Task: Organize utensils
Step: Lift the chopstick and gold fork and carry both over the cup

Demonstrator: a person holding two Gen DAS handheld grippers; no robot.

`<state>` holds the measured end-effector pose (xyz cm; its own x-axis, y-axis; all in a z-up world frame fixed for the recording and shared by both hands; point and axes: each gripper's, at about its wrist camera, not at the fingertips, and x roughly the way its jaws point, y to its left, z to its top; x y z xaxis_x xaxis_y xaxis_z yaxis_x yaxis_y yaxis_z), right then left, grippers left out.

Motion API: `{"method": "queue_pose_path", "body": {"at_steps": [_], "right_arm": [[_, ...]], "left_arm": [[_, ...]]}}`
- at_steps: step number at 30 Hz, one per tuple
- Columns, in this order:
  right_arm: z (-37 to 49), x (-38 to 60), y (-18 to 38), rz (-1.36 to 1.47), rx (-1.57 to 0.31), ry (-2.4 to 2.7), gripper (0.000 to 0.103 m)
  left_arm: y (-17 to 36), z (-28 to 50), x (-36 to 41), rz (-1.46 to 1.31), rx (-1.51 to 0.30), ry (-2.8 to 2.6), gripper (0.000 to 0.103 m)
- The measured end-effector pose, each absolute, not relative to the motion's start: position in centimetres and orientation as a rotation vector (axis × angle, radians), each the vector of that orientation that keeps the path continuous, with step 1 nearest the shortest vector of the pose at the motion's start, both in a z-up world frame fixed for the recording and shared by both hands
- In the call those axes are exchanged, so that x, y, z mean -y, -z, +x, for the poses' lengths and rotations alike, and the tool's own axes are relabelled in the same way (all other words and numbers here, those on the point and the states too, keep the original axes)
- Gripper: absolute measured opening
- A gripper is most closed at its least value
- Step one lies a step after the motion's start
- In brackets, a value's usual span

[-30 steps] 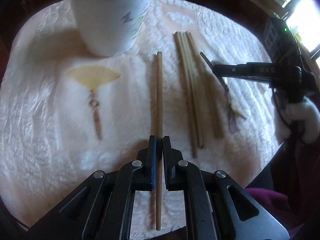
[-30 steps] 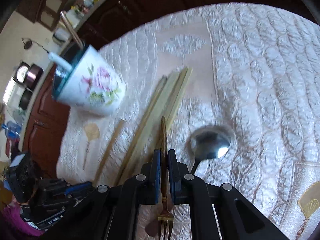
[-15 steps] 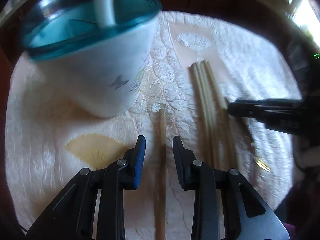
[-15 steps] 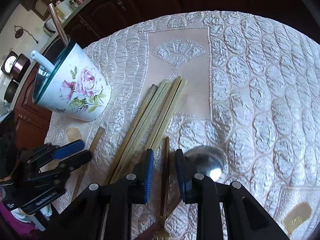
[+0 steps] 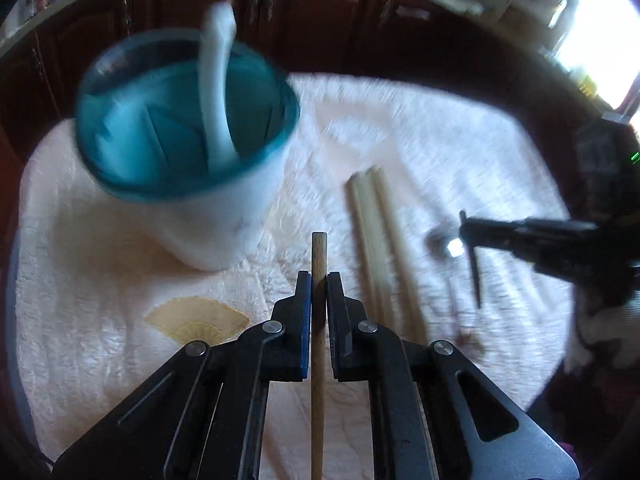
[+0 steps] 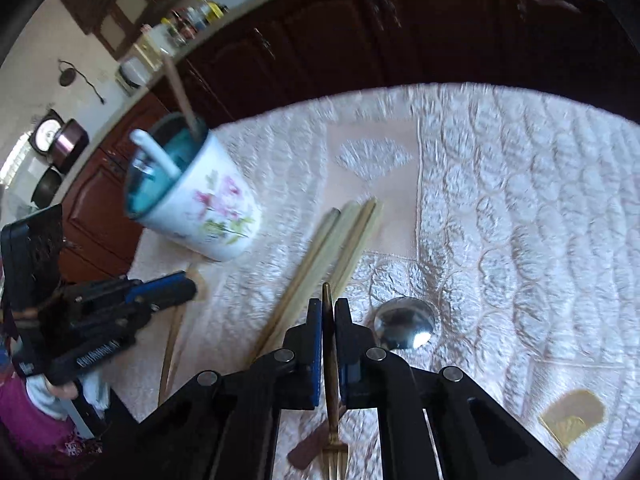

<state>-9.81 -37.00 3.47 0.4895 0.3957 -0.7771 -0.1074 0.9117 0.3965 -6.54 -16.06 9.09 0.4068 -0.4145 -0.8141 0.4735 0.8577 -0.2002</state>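
Note:
My left gripper (image 5: 319, 280) is shut on a brown wooden chopstick (image 5: 319, 248) and holds it above the cloth, its tip near the floral cup (image 5: 208, 220). The cup, teal inside, holds a white spoon (image 5: 216, 92) and a thin stick. My right gripper (image 6: 328, 308) is shut on a gold fork (image 6: 332, 420) by its handle, tines toward the camera, lifted above the cloth. The cup shows in the right wrist view (image 6: 200, 208) at the left. Several pale chopsticks (image 5: 380, 248) lie side by side between the two grippers, also in the right view (image 6: 332, 248).
A metal spoon (image 6: 404, 326) lies on the quilted white tablecloth (image 6: 520, 220) just right of the fork. Dark wooden cabinets (image 6: 380, 28) stand behind the round table. The left gripper (image 6: 160, 292) shows at the left of the right view.
Both grippers opened half a second ago, then closed again, the left on the brown chopstick and the right on the fork. Both have lifted their utensils off the cloth.

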Motion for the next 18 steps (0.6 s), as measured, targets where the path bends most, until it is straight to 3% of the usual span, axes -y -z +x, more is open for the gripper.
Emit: {"method": "queue_pose_path", "body": {"at_steps": [18], "right_arm": [[-12.5, 34.1, -13.8, 0.205, -0.793, -0.414, 0.006]], "left_arm": [[-22.2, -10.3, 8.0, -0.078, -0.764, 0.594, 0.006]]}}
